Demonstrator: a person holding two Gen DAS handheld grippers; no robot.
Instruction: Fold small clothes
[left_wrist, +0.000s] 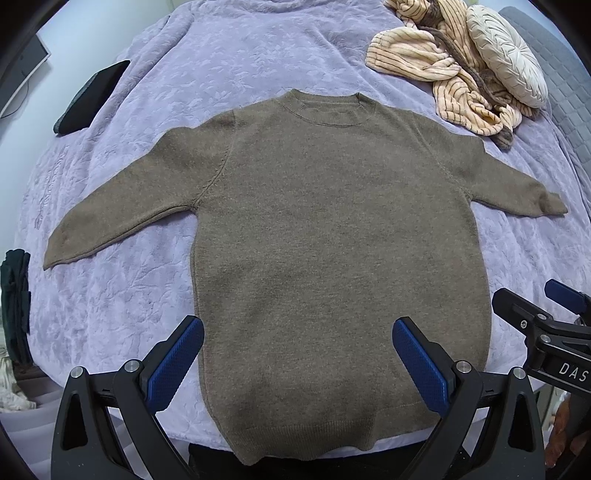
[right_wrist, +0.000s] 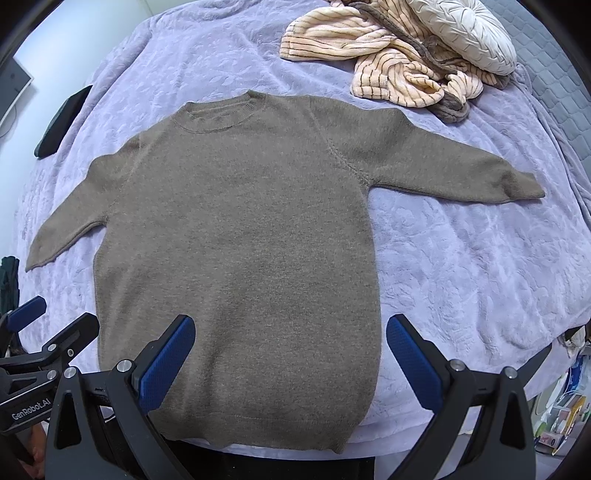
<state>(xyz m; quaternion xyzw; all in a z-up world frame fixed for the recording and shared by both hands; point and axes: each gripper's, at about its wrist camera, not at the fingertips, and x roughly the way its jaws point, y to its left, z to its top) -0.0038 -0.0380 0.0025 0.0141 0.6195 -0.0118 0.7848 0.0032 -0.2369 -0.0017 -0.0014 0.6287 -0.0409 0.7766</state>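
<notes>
the left hand-held gripper (left_wrist: 298, 356) hangs above the hem end of the sweater (left_wrist: 332, 229), jaws spread wide, its blue-padded fingers (left_wrist: 173, 363) straddling the sweater's lower body with nothing between them. the right hand-held gripper (right_wrist: 290, 354) hangs just beside it over the same hem end, jaws equally wide apart and empty, blue pads (right_wrist: 415, 360) facing inward. each one shows at the edge of the other's view, side by side and apart, both pointing toward the sweater's collar.
</notes>
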